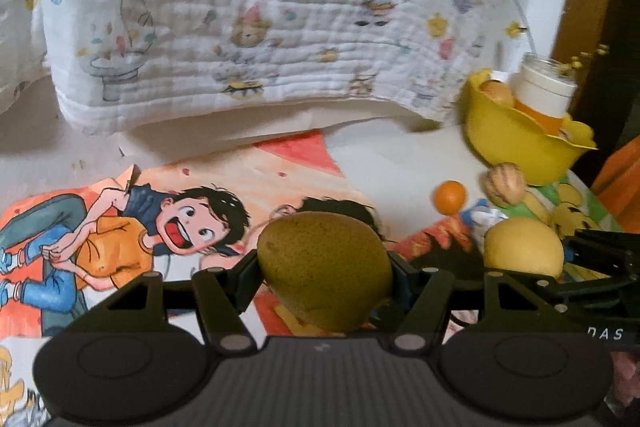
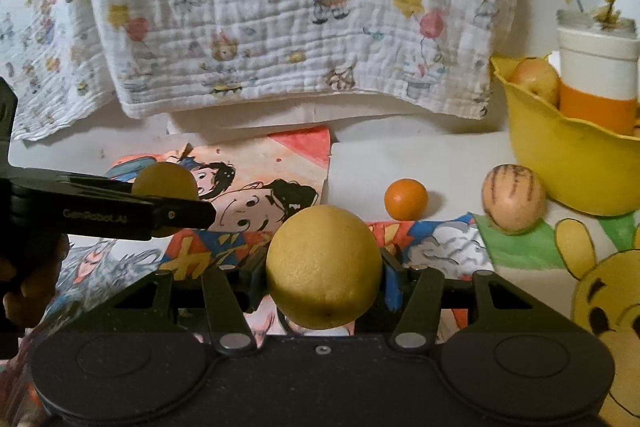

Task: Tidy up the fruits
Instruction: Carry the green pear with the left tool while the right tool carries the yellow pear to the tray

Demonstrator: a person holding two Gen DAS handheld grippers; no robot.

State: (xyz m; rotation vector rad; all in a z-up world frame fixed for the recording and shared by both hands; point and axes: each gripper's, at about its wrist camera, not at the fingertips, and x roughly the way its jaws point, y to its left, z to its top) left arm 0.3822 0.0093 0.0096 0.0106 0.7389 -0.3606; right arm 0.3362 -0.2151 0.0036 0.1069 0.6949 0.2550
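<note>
My left gripper [image 1: 324, 267] is shut on a green-brown pear [image 1: 324, 269] and holds it above the cartoon paper. My right gripper [image 2: 322, 267] is shut on a yellow lemon [image 2: 323, 267]; that lemon also shows at the right of the left wrist view [image 1: 522, 247]. The left gripper and its pear [image 2: 164, 183] show at the left of the right wrist view. A small orange [image 2: 406, 199] and a striped tan fruit [image 2: 513, 199] lie on the table before a yellow bowl [image 2: 560, 151], which holds an apple [image 2: 536, 79].
A white and orange jar [image 2: 598, 79] with dried twigs stands behind or in the bowl. A printed white cloth [image 2: 280, 27] hangs at the back. Cartoon drawings [image 1: 200, 211] and a Winnie-the-Pooh picture [image 2: 608, 307] cover the white table [image 2: 360, 167].
</note>
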